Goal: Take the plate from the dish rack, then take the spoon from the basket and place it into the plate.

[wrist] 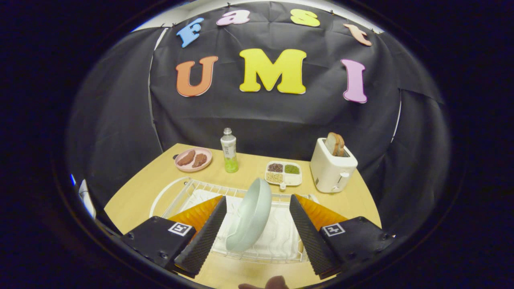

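Between spread fingers [211, 224], pale green plate [249, 216] seen standing on edge in white wire dish rack [188, 188] on bench [136, 196]; jaws held wide open, nothing gripped, plate untouched.

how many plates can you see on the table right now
2: a pale green plate standing on edge in the dish rack, between the open gripper's fingers; a pink plate of food beyond, beside the bottle.
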A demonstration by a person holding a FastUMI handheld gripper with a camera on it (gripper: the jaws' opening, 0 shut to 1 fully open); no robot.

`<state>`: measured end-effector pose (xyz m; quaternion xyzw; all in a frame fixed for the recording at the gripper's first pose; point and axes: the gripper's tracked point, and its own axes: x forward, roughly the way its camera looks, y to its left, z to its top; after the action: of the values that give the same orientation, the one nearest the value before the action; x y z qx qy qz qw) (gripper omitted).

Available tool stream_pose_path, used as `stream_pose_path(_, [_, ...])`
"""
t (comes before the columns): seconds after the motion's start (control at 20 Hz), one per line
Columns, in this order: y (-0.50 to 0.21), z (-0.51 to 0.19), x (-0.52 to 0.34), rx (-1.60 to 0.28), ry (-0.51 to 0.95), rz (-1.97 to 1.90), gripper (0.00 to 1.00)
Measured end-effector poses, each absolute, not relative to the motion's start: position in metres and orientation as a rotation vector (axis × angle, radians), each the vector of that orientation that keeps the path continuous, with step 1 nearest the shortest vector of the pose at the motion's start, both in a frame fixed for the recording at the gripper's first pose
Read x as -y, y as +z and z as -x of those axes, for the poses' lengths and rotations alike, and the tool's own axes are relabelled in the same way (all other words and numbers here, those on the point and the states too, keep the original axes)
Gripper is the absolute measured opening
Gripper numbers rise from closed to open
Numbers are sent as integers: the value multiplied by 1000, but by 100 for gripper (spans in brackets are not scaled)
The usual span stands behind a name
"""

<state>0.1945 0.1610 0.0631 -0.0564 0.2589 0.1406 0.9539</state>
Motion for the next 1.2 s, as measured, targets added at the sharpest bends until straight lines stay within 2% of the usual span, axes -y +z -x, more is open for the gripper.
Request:
stream_pose_path(0.8, [-14, -230, -193, -837, 246, 28, 100])
stream_pose_path(1.1, [-21, -231, -191, -882, 230, 41, 87])
stream_pose_path(1.15, [-20, -231, -190, -879, 221, 49, 79])
stream_pose_path(1.2, [-18, -231, -188, -875, 210, 56, 75])
